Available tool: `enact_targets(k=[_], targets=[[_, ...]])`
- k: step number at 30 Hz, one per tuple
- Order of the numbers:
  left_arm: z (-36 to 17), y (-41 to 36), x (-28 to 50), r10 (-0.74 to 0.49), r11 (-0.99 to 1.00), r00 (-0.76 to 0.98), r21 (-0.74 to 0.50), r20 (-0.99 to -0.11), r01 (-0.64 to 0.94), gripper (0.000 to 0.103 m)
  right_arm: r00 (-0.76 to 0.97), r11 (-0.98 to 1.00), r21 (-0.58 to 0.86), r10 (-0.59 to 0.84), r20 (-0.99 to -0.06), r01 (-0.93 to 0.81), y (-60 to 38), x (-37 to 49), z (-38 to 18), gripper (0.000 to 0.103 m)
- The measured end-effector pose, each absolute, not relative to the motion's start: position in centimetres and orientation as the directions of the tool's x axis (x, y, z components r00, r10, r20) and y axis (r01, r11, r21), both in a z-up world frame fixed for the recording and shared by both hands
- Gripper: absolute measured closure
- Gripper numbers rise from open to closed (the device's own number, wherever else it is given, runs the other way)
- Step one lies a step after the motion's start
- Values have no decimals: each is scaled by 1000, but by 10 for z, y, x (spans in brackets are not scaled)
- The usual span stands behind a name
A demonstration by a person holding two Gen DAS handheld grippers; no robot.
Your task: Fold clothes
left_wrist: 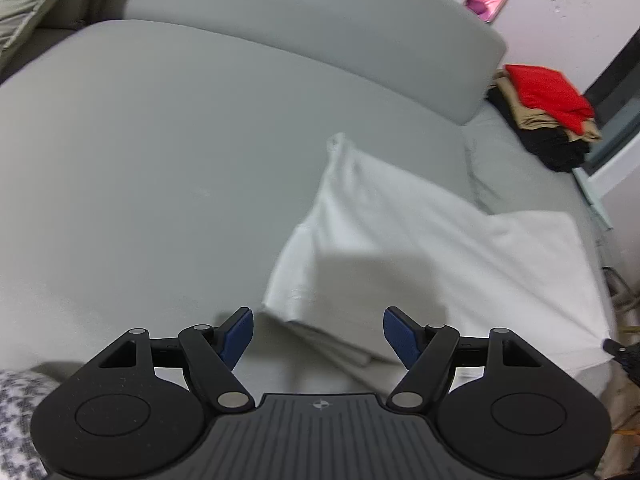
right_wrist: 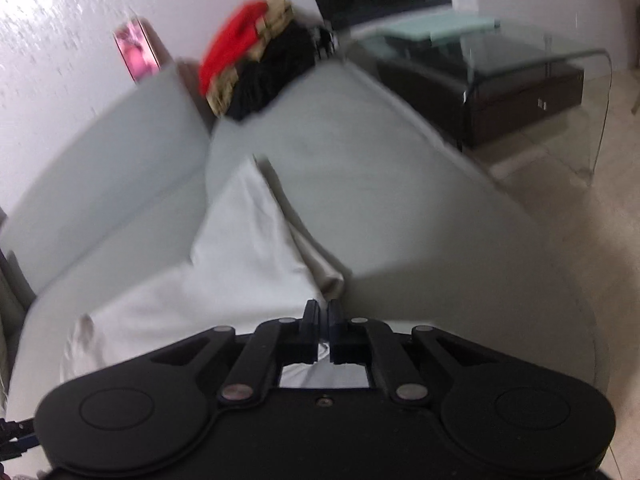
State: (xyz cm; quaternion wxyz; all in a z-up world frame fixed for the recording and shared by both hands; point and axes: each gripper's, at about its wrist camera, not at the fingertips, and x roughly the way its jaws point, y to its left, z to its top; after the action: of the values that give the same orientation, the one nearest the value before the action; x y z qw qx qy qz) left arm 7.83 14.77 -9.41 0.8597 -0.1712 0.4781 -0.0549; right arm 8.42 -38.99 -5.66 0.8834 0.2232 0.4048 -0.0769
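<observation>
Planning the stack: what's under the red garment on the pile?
Under the red garment lie a tan piece and black clothes, on the grey sofa. Anything deeper in the pile is covered.

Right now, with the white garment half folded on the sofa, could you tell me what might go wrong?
1. The right tool is shut at the white garment edge; a thin pinch could slip when lifted.
2. The left tool is open above the folded corner, so that side lies loose and may unfold.
3. The stacked clothes sit at the sofa end; dragging could topple them.
</observation>
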Motion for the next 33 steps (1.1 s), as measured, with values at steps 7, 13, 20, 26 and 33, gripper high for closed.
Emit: enact_targets(k=[7, 13, 20, 26, 33], targets=[[-76, 158, 90, -254, 929, 583, -363, -772, -76, 33, 751, 859, 413, 51, -658, 304, -394, 75, -27, 64], [-63, 139, 162, -213, 949, 616, -310, -758, -53, 30, 821, 837, 497, 110, -560, 227, -386, 131, -10, 44], [-89, 137, 245, -293, 912, 547, -400, -784, -84, 29, 769, 801, 526, 133, -625, 288, -387, 201, -33, 45], [-142, 144, 291, -442, 830, 423, -540, -791, -142, 40, 705, 835, 467, 142, -694, 292, -398, 247, -54, 47], [-163, 117, 317, -452, 854, 379, -515, -808, -78, 59, 672, 890, 405, 169, -721, 210, -389, 284, -76, 64]])
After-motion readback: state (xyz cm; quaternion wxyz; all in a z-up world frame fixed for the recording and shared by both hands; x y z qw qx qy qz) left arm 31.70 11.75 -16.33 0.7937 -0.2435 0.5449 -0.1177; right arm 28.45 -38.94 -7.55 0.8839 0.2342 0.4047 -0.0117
